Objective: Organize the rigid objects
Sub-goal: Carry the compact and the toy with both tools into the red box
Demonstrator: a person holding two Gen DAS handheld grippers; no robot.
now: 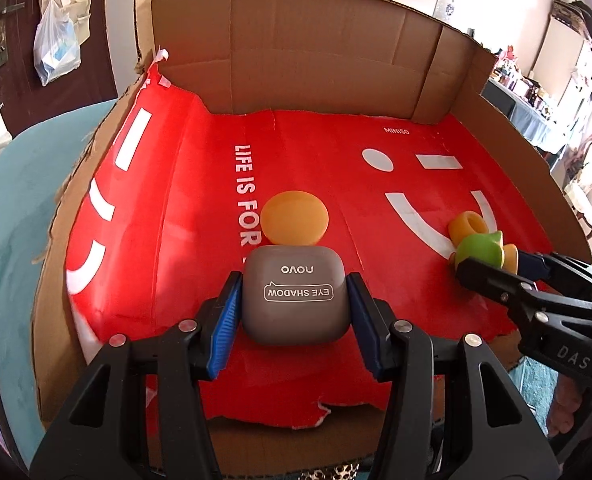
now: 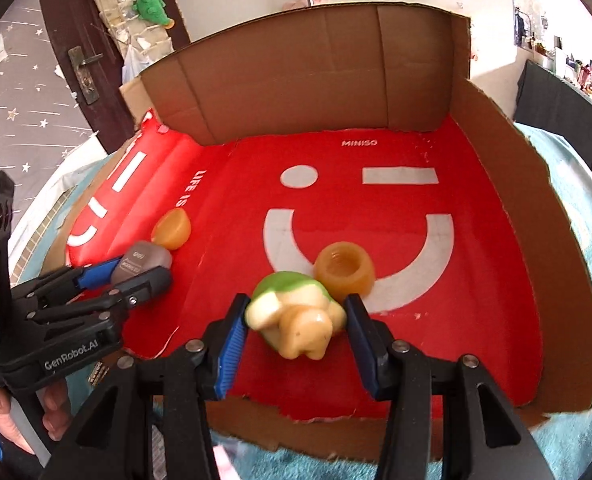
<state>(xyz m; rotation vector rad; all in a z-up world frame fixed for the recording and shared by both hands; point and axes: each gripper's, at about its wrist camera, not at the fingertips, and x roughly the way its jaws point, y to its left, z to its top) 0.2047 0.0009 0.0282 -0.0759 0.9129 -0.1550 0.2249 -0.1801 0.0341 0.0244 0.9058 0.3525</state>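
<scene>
Blue-padded fingers (image 1: pixel 226 332) of the left gripper (image 1: pixel 294 320) clamp a grey eye-shadow case (image 1: pixel 294 296) over the red sheet (image 1: pixel 168 208) lining the cardboard tray (image 1: pixel 296 52), an orange dome (image 1: pixel 294 218) just behind it. Rightward, the right gripper (image 2: pixel 296 334) pinches a green-and-cream turtle toy (image 2: pixel 296 316) (slightly blurred), an orange cup (image 2: pixel 346 268) just beyond it.

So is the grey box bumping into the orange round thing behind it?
Cannot tell. In the left wrist view the grey box overlaps the orange round thing; in the right wrist view they sit close, with no clear gap or contact.
</scene>
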